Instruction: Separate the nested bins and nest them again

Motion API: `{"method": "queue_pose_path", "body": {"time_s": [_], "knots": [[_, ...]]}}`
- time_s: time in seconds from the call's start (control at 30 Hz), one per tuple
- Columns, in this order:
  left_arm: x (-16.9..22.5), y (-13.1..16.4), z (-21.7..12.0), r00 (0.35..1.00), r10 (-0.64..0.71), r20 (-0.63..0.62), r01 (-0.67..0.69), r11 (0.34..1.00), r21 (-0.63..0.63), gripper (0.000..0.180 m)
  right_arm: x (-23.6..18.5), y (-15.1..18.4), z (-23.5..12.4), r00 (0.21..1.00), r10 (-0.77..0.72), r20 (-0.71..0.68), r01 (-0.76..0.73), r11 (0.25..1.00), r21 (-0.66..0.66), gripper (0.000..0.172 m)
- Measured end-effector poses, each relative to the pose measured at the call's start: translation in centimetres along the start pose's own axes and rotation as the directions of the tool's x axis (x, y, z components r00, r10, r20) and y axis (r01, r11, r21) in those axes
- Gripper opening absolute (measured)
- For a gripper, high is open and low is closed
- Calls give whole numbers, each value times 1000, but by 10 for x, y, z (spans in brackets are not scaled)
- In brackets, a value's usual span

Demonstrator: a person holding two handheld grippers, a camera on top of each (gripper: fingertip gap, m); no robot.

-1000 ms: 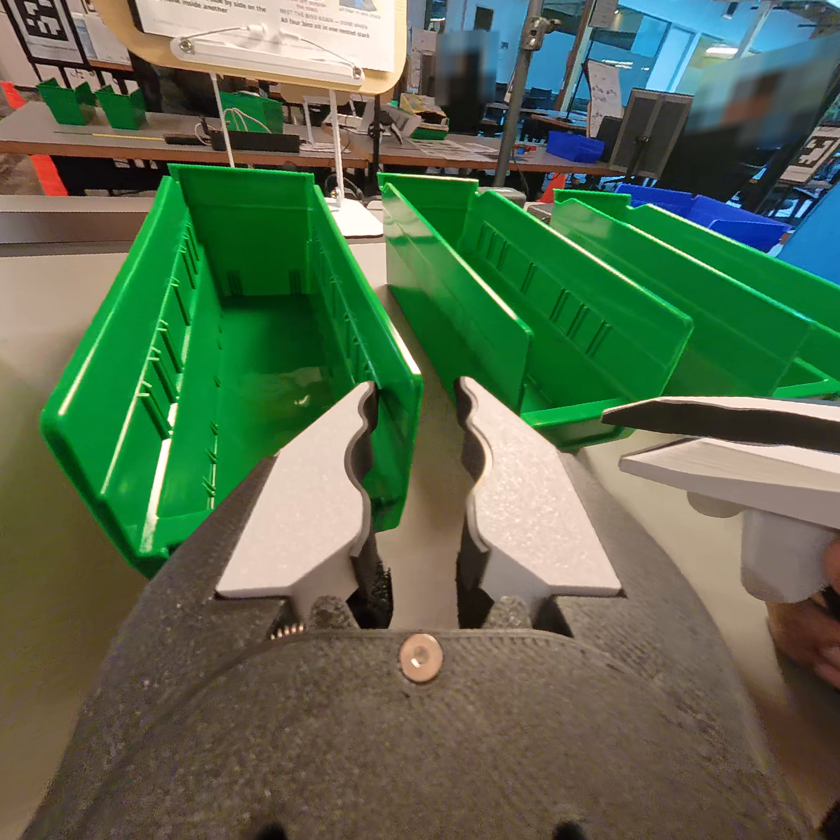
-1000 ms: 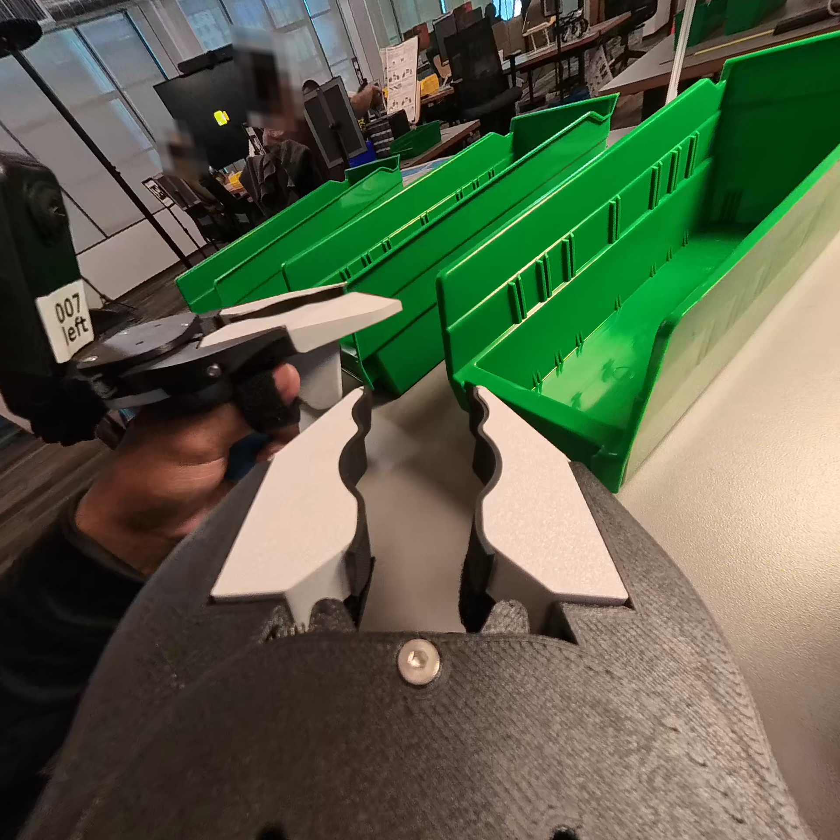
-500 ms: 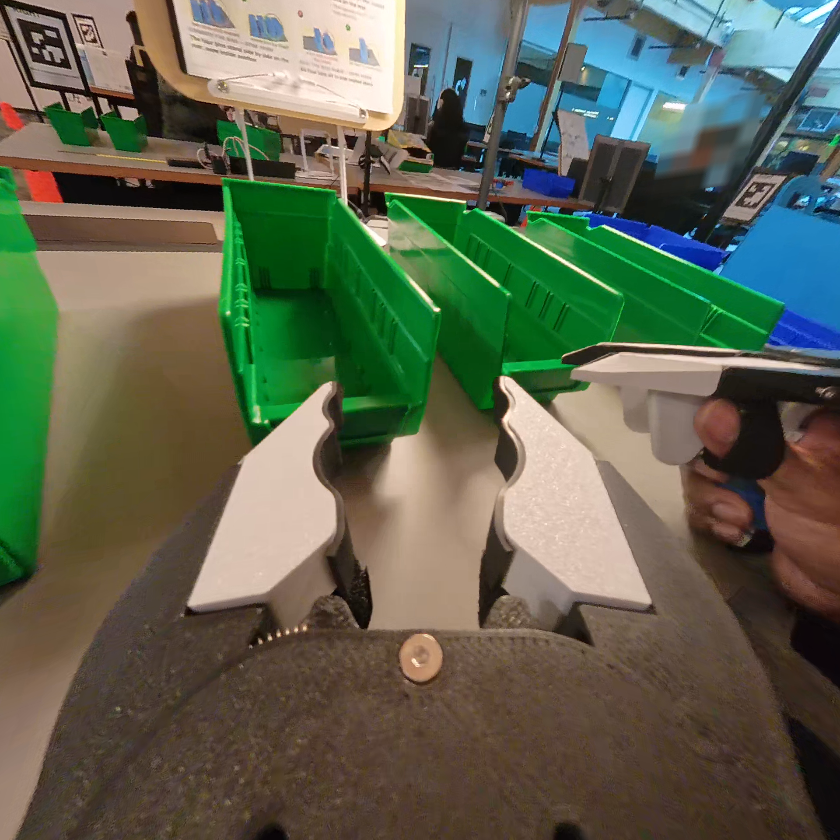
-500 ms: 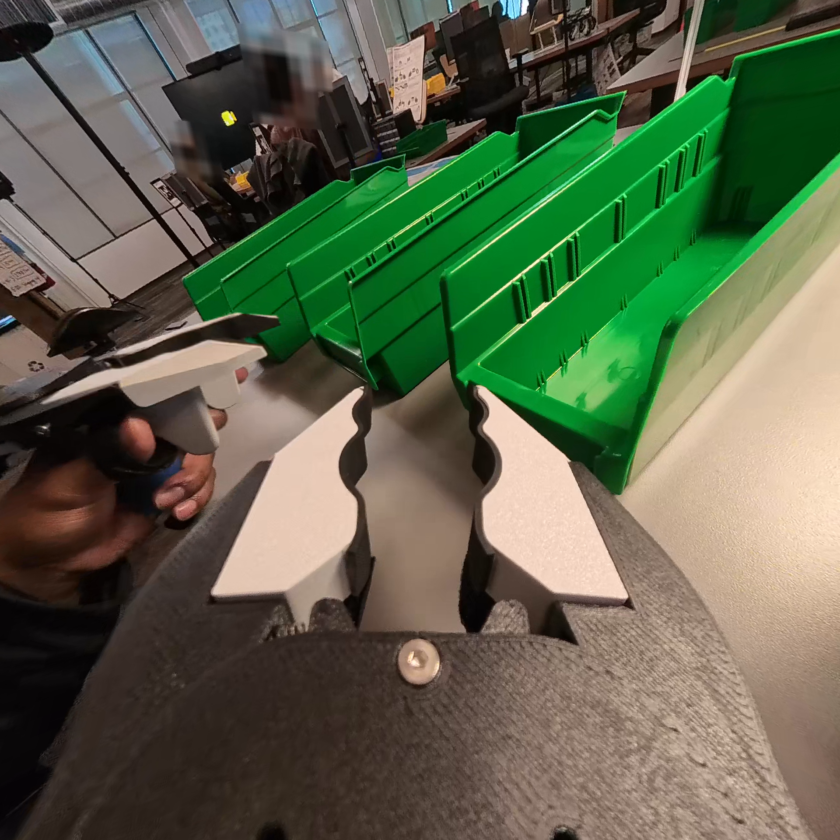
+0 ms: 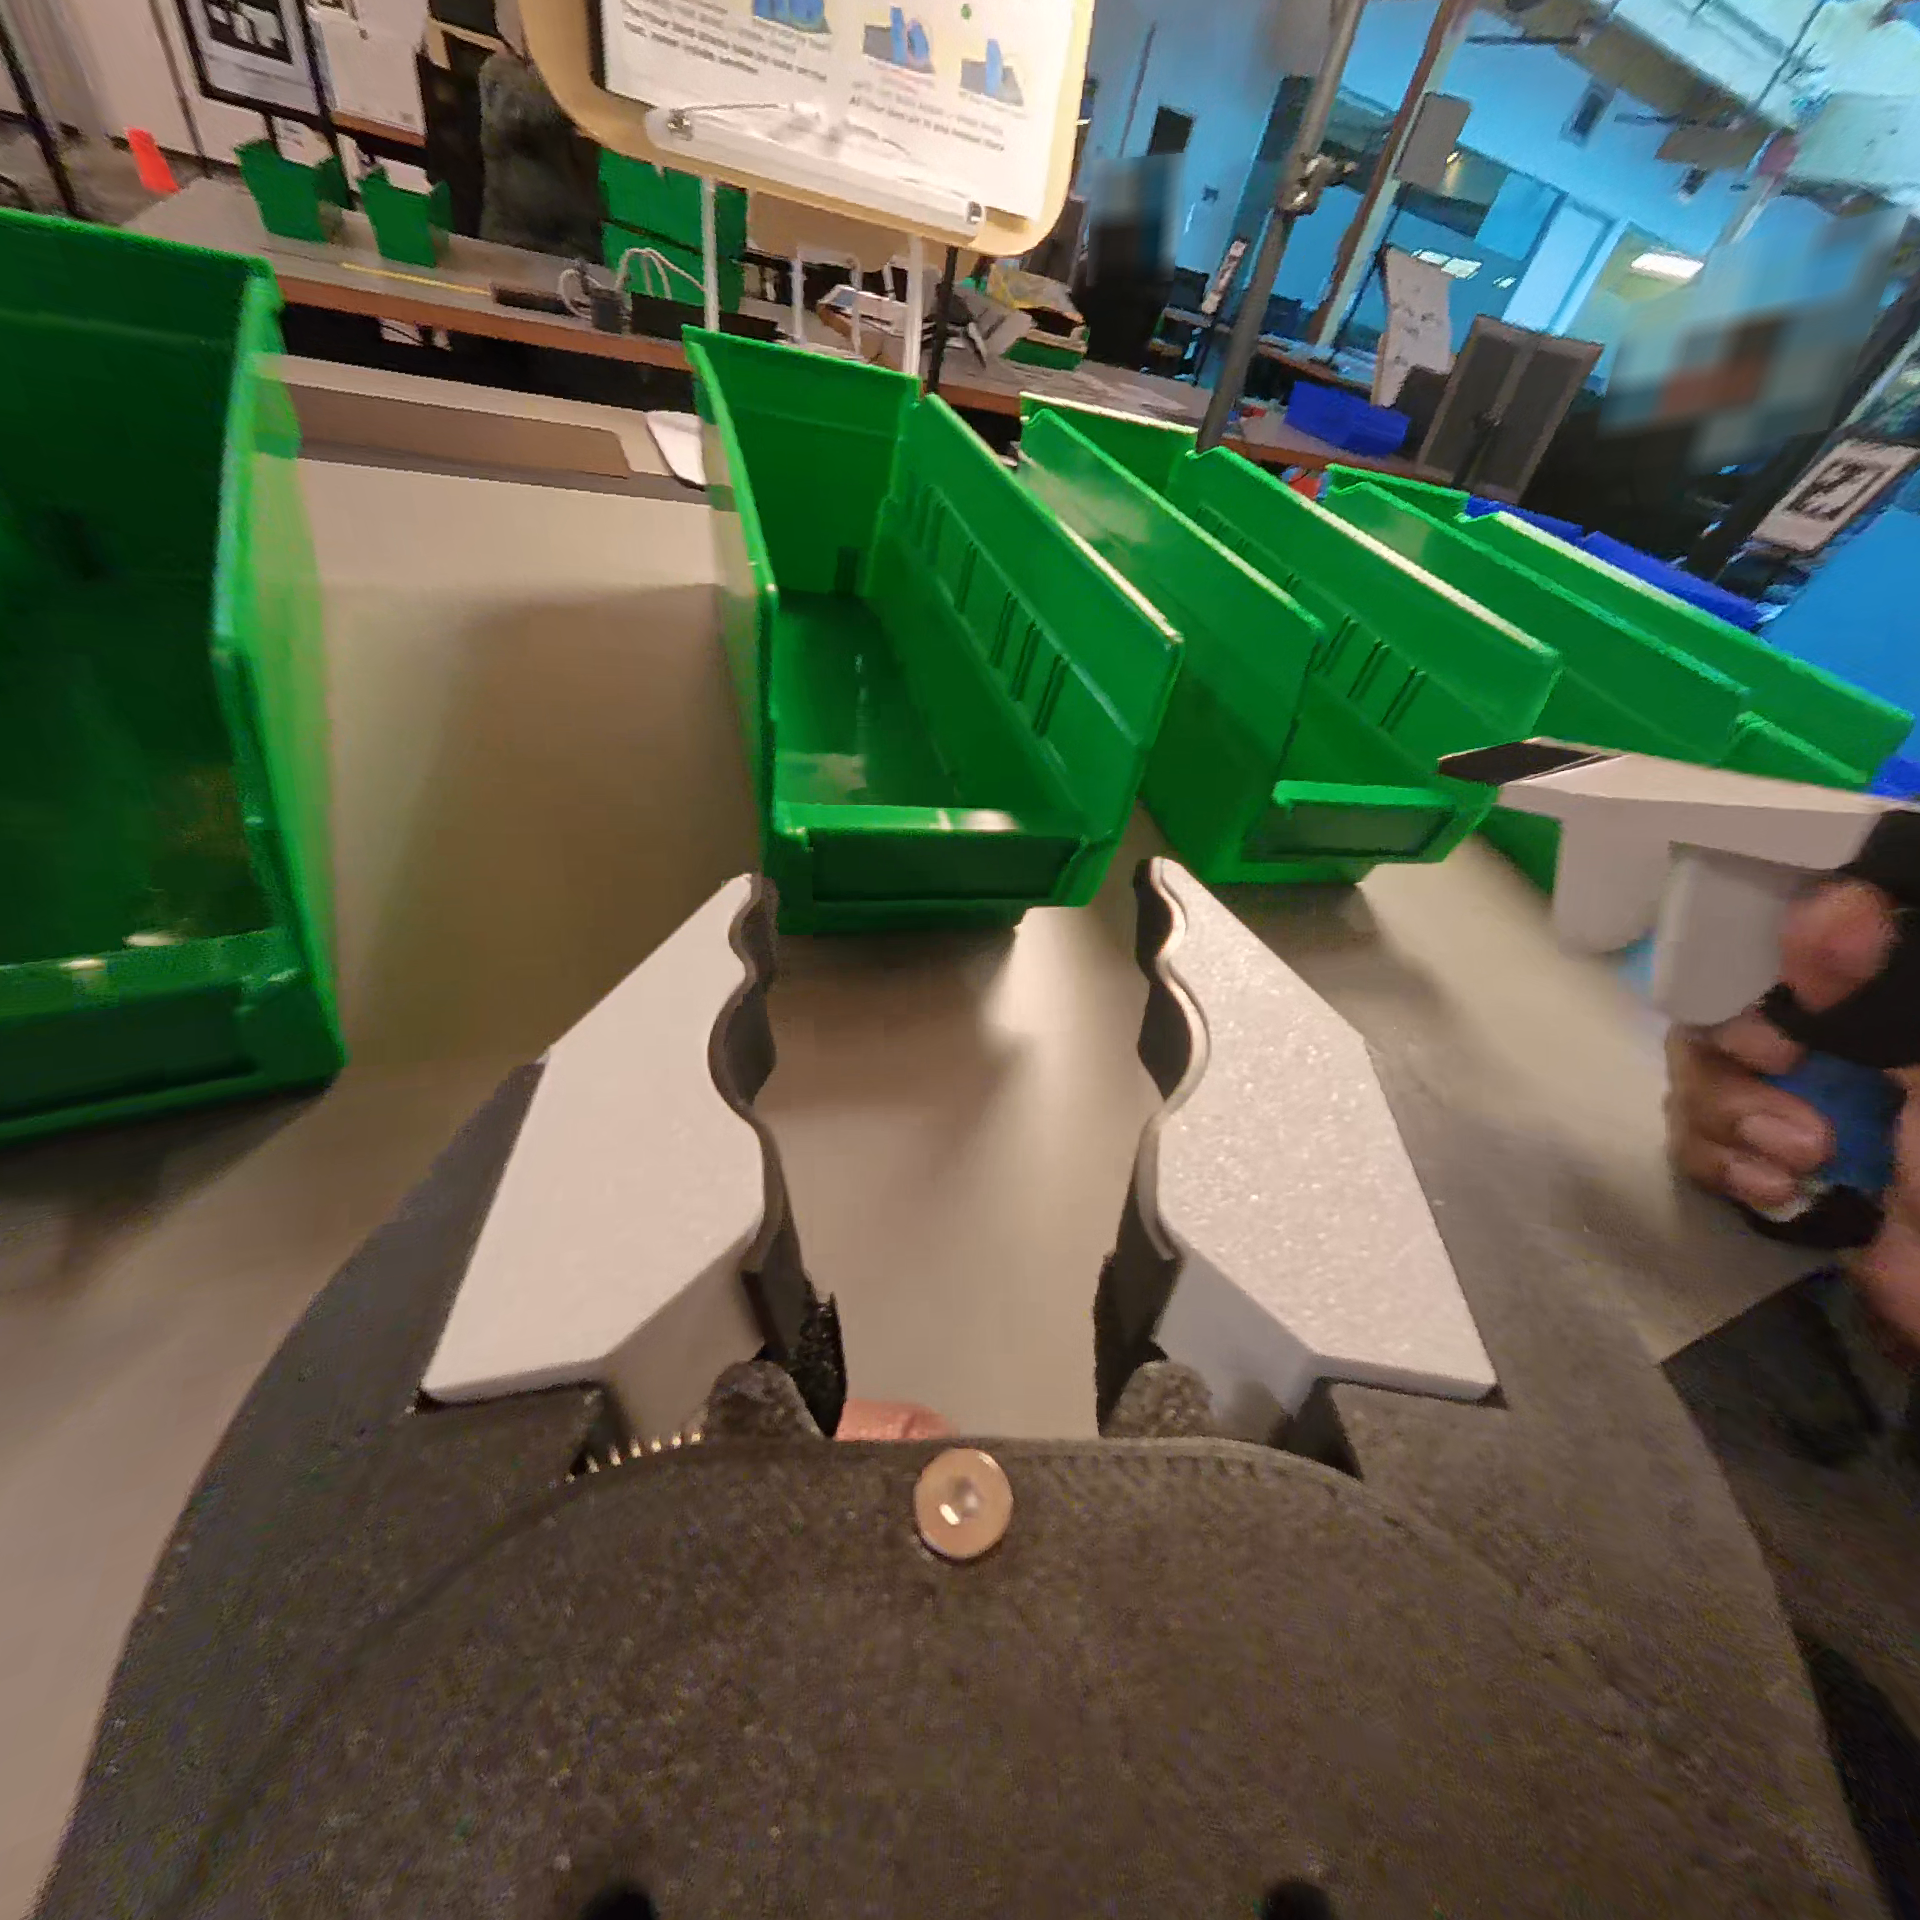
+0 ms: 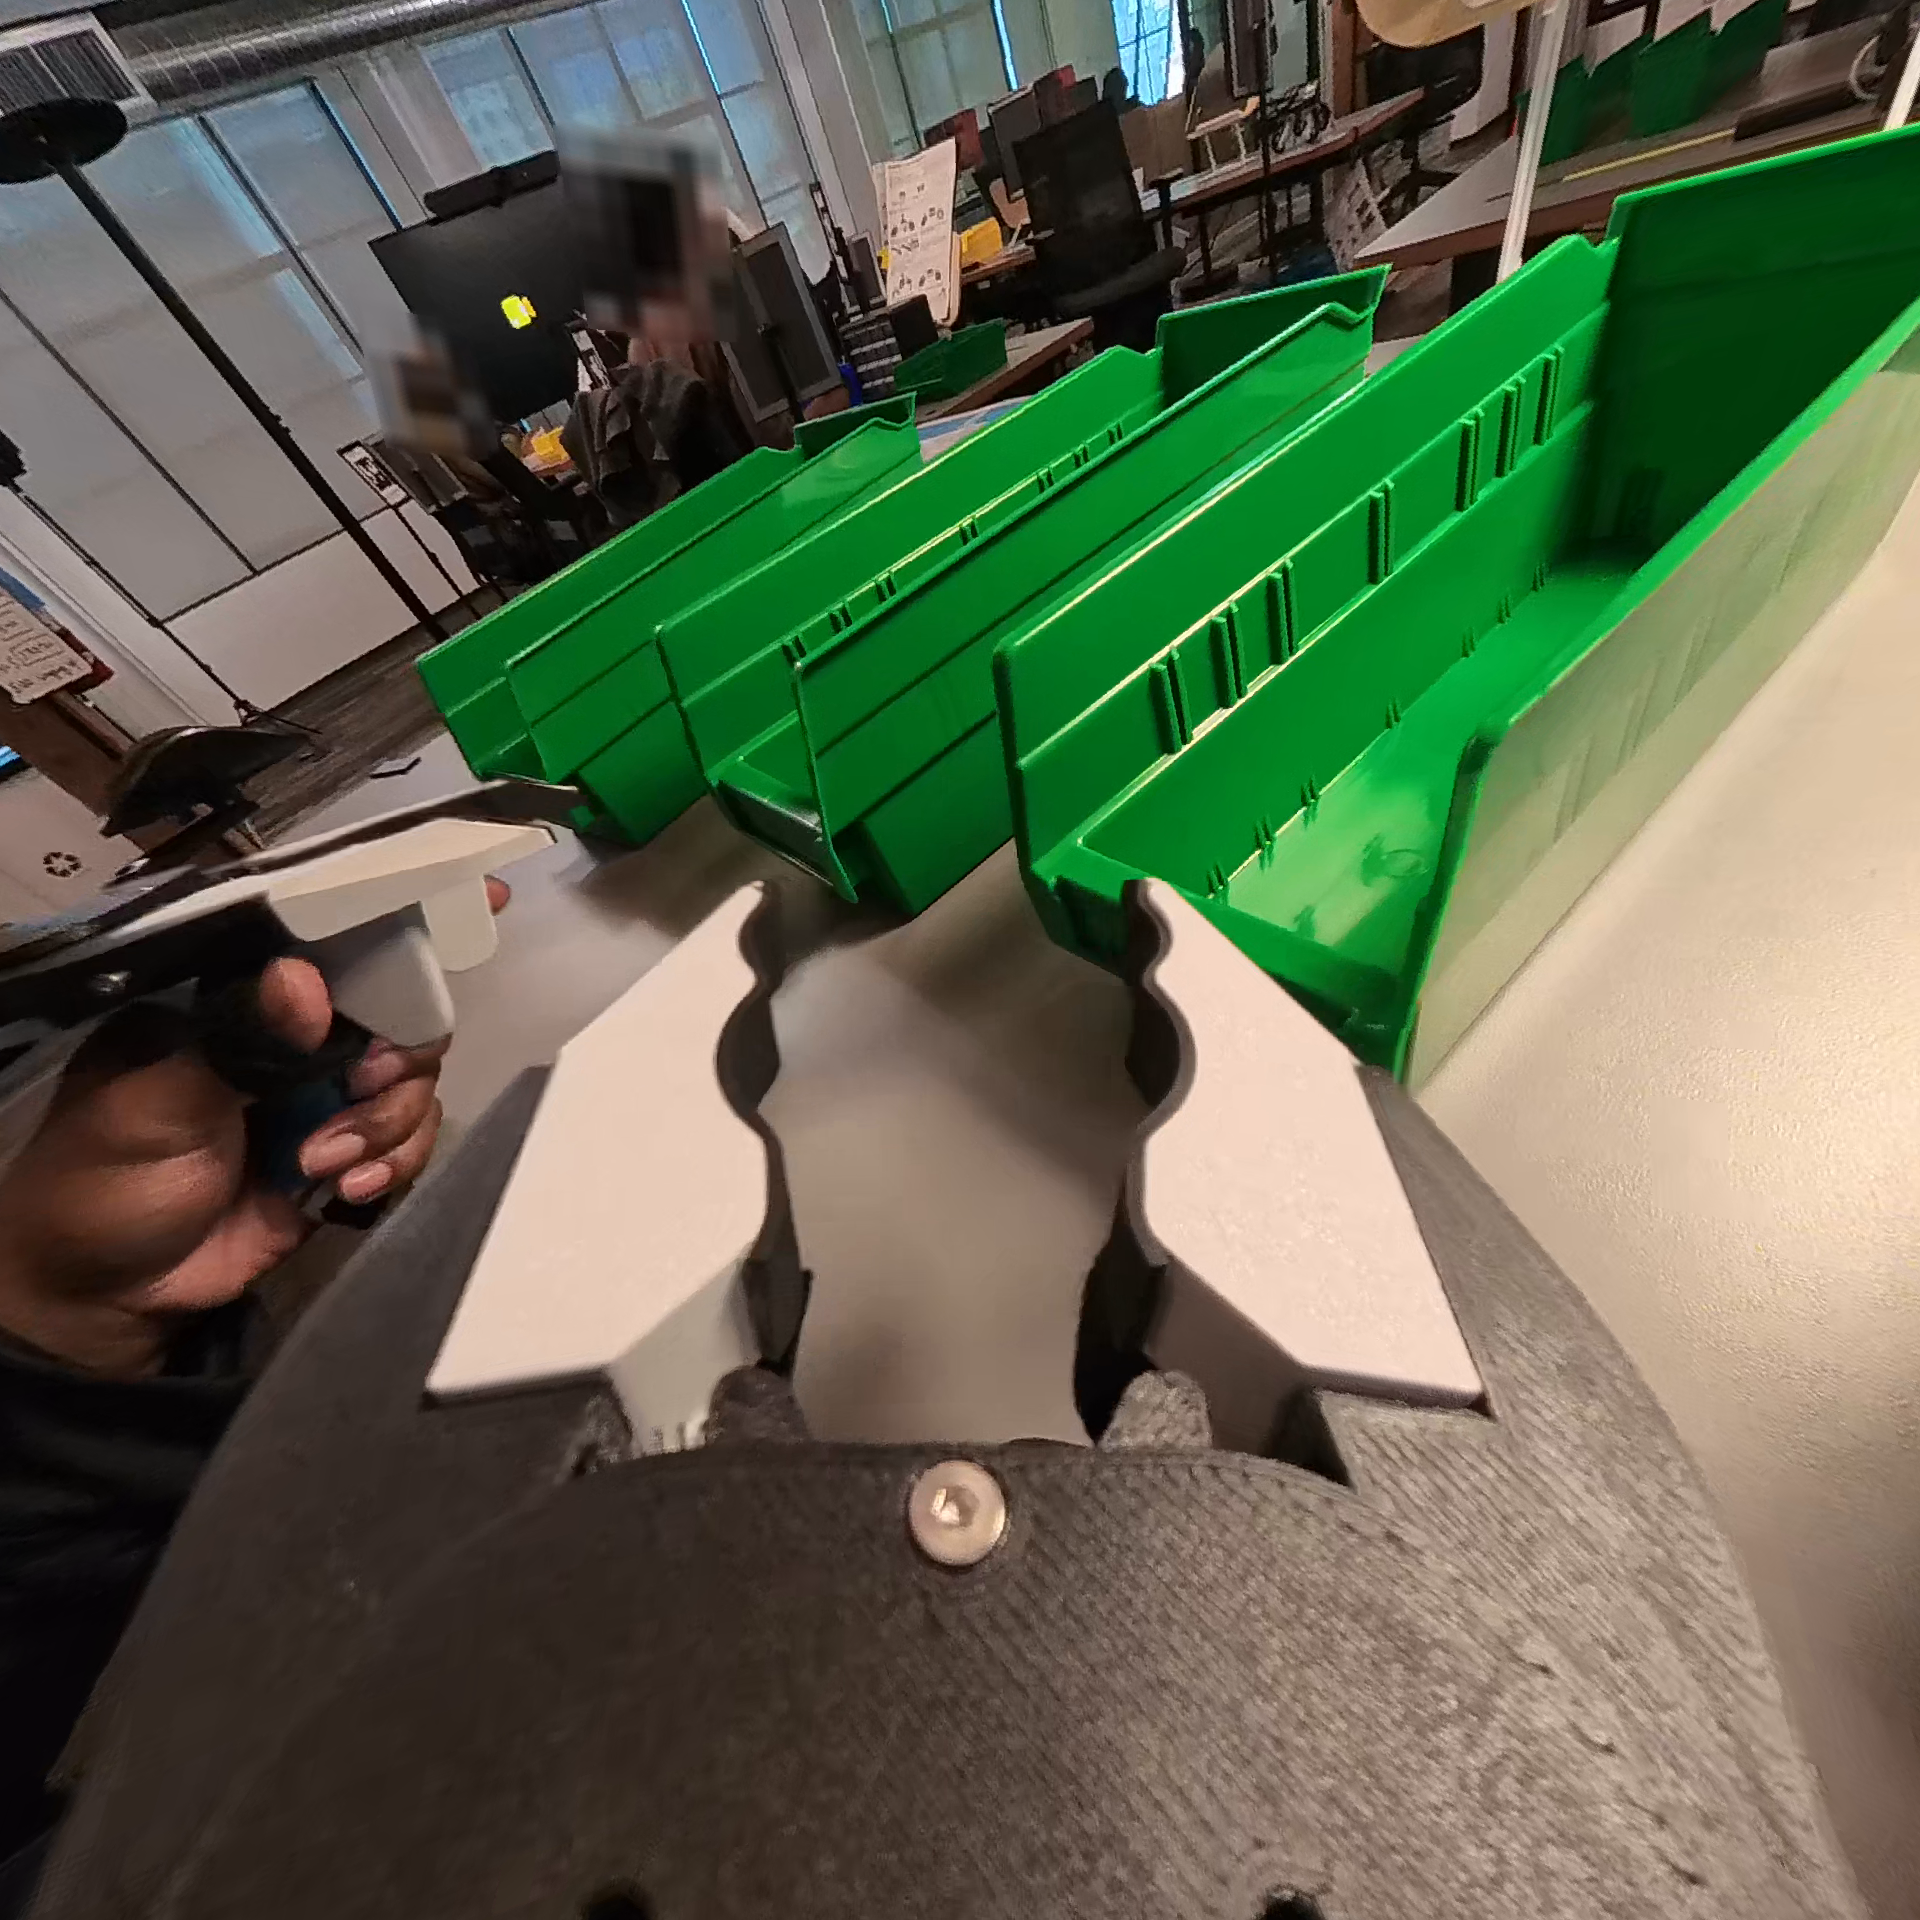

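Note:
Several long green bins stand side by side on the grey table (image 5: 499, 727). In the left wrist view one bin (image 5: 914, 727) lies straight ahead, just beyond my left gripper (image 5: 951, 904), which is open with only bare table between its fingers. Another bin (image 5: 135, 675) stands apart at the far left, and more bins (image 5: 1340, 686) run off to the right. In the right wrist view my right gripper (image 6: 948, 914) is open and holds nothing. Its right fingertip (image 6: 1153, 925) overlaps the front corner of the nearest bin (image 6: 1455, 675). Further bins (image 6: 935, 644) lie to the left.
The right gripper (image 5: 1683, 821), in a person's hand, shows at the right of the left wrist view; the left gripper (image 6: 416, 862) shows at the left of the right wrist view. A sign board on a stand (image 5: 831, 94) rises behind the bins. Blue bins (image 5: 1662, 561) lie far right.
My left gripper opened, drew back from the bin wall it stood at, and swung so another bin shows at the far left. My right gripper's fingers spread wider in the last half second.

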State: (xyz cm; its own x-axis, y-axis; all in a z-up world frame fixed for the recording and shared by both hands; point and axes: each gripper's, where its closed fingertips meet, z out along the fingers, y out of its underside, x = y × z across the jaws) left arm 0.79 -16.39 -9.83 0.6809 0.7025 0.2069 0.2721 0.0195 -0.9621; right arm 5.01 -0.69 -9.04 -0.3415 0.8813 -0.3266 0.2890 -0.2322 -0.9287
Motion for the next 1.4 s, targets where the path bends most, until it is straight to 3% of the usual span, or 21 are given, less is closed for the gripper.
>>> {"method": "queue_pose_path", "body": {"time_s": [0.1,0.27,0.37,0.47,0.57,0.7,0.97,1.17,1.27,1.3,1.4], "knots": [[-13,0,-6,999,35,38,-35,999,-11,69,2,-18,-18,1000,-6,-24,7,999,51,82],[-18,4,-4,999,-45,-19,44,998,-45,67,36,-93,-64,966,-108,-235,142,981,134,107],[-15,9,-1,999,-31,-27,29,996,-79,66,88,-126,-78,899,-133,-416,161,986,32,137],[-14,11,0,999,-22,-25,20,996,-88,66,152,-130,-79,830,-130,-543,48,986,-163,158],[-14,10,-1,999,-30,-28,28,996,-79,64,199,-118,-73,806,-97,-585,-121,939,-322,159],[-15,9,-2,999,-40,-31,37,997,-72,62,231,-92,-66,788,-94,-608,-275,831,-484,159],[-15,10,-1,998,-50,-38,47,996,-78,60,260,-47,-56,755,-72,-652,-447,671,-591,158],[-15,10,0,997,-62,-47,58,995,-86,60,261,-44,-50,755,-47,-654,-480,640,-600,158],[-15,11,0,997,-66,-50,61,994,-89,59,261,-46,-51,751,-37,-659,-487,643,-591,151],[-15,11,0,997,-66,-51,61,994,-90,59,263,-48,-52,747,-38,-664,-485,651,-584,138],[-15,10,0,997,-64,-51,59,995,-86,59,262,-47,-53,752,-37,-658,-484,647,-590,141]]}}
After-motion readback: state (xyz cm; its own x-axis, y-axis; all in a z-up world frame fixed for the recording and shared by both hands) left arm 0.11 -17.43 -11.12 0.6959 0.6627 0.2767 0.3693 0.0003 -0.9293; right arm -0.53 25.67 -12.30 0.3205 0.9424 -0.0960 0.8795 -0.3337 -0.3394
